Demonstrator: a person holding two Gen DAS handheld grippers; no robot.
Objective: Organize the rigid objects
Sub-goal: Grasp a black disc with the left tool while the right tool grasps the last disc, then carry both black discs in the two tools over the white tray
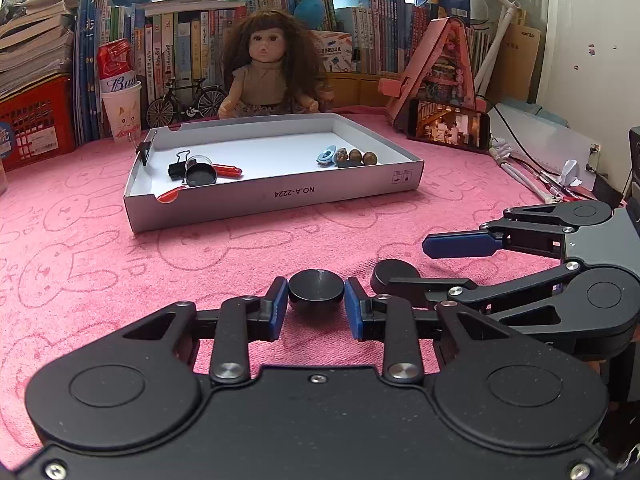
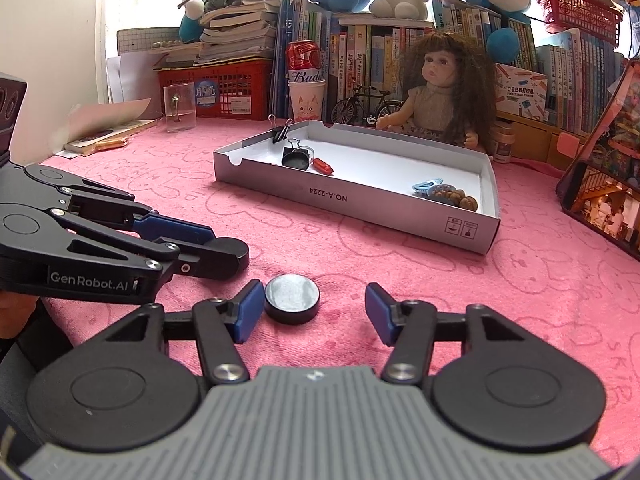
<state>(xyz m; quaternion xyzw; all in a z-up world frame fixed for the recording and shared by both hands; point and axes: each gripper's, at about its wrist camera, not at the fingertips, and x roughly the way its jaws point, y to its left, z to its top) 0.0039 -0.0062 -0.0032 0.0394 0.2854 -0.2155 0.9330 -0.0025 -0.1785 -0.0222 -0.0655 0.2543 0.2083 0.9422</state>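
Two black round caps lie on the pink cloth. In the left wrist view my left gripper (image 1: pixel 316 300) has its blue pads against both sides of one black cap (image 1: pixel 316 290). The second cap (image 1: pixel 394 274) lies just to its right, between the fingers of my right gripper (image 1: pixel 416 264). In the right wrist view my right gripper (image 2: pixel 314 310) is open around that second cap (image 2: pixel 293 297), which touches its left pad; the left gripper (image 2: pixel 216 246) holds the first cap (image 2: pixel 228 249). The grey box (image 1: pixel 276 196) holds binder clips, a black lid, red pieces and beads.
A doll (image 1: pixel 268 68), a model bicycle (image 1: pixel 186 100), a paper cup with a can (image 1: pixel 120 112), a red crate (image 1: pixel 38 124) and books line the back. A phone (image 1: pixel 448 124) and a pink house model (image 1: pixel 440 60) stand at right. A glass (image 2: pixel 179 108) stands at left.
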